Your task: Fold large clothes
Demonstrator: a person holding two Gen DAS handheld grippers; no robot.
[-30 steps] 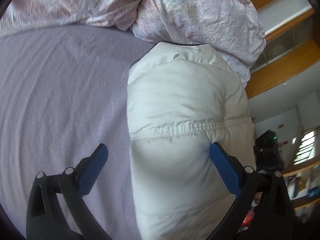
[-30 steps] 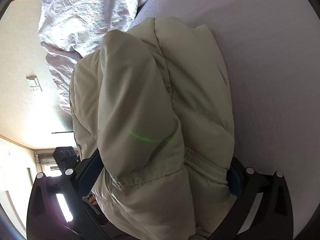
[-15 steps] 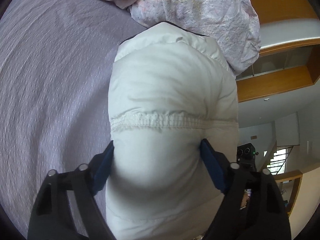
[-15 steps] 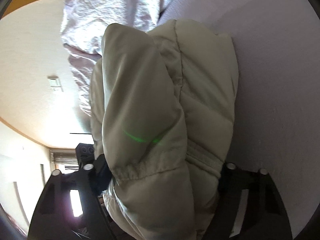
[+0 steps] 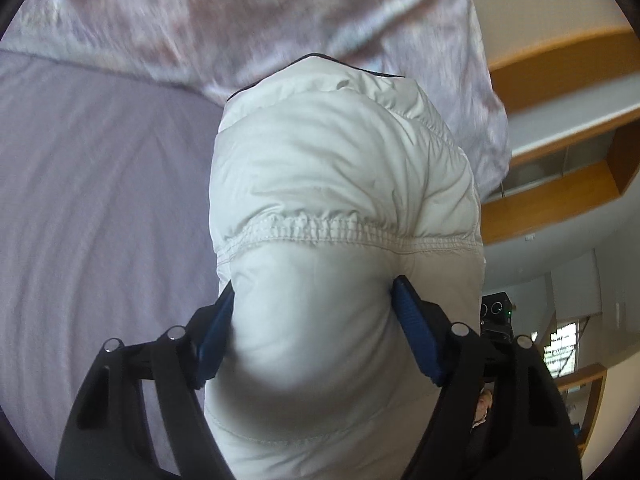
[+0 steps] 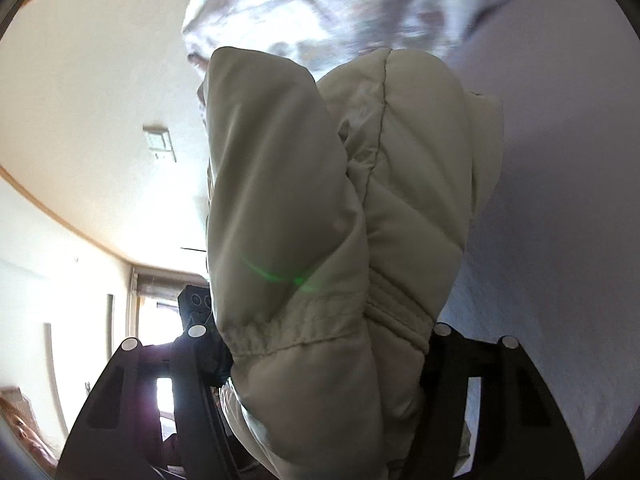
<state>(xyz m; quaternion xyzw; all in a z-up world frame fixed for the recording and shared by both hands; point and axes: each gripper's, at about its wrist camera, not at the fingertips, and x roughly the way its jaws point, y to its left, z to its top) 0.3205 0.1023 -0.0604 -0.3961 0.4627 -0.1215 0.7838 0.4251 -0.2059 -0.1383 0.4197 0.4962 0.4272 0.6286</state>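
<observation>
A folded white puffer jacket [image 5: 340, 160] fills the middle of the left wrist view, over a lilac bed sheet [image 5: 100, 200]. My left gripper [image 5: 314, 286] is closing on it, and its blue pads [image 5: 416, 328] dent the padding just below an elastic seam. In the right wrist view the same jacket [image 6: 288, 160] looks beige and bulges out between the black fingers. My right gripper [image 6: 328, 336] is closing on that bundle too, with its pads mostly hidden by fabric.
A crumpled pink-patterned duvet [image 5: 280, 12] lies just beyond the jacket, also seen as the duvet [image 6: 320, 0] in the right view. Wooden shelves [image 5: 560, 100] and a black device [image 5: 496, 312] are off the bed's right side. The lilac sheet [image 6: 560, 160] stretches to the right.
Both grippers went from wide open around the jacket to squeezing it. The bundle has risen off the sheet and moved toward the duvet.
</observation>
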